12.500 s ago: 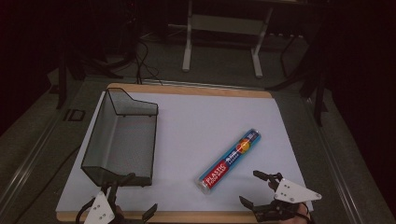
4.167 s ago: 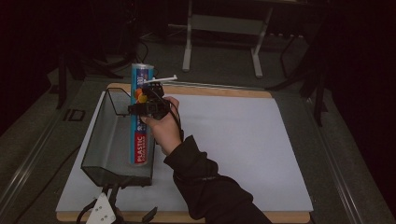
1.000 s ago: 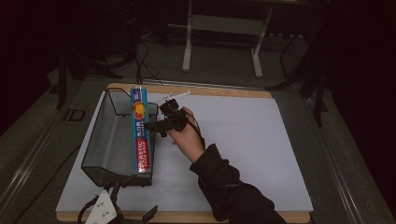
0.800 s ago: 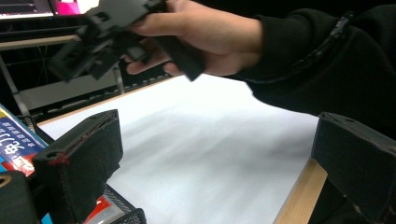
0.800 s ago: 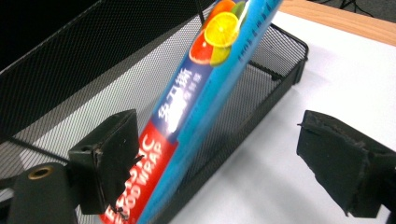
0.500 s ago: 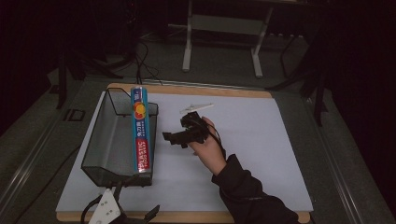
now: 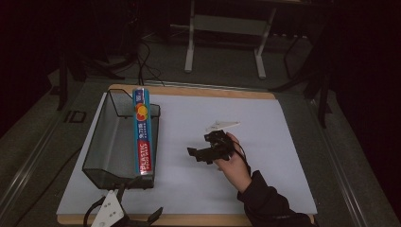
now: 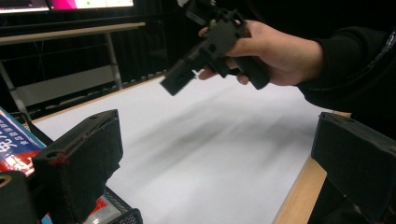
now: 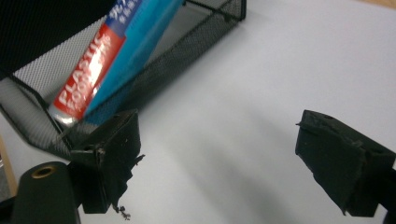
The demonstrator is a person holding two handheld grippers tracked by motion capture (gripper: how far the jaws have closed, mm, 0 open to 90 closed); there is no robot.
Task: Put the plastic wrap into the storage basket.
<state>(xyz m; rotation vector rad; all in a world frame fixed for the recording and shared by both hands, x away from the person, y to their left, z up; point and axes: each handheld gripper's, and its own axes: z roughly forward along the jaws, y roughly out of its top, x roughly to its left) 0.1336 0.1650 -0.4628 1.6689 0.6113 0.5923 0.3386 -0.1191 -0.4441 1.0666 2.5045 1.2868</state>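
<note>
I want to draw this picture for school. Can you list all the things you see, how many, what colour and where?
plastic wrap box: one, blue and red, lying along the right wall of the mesh basket, far end poking past the rim
mesh basket: one, black, on the left part of the sheet
sheet: one, white, covering the table top
table: one, wooden edge showing around the sheet
metal stand: one, grey, on the floor behind the table
left gripper: one, black, jaws open, at the near edge by the basket
right gripper: one, black, jaws open and empty, above the middle of the sheet
hand: one, in a dark sleeve, holding the right gripper
</note>
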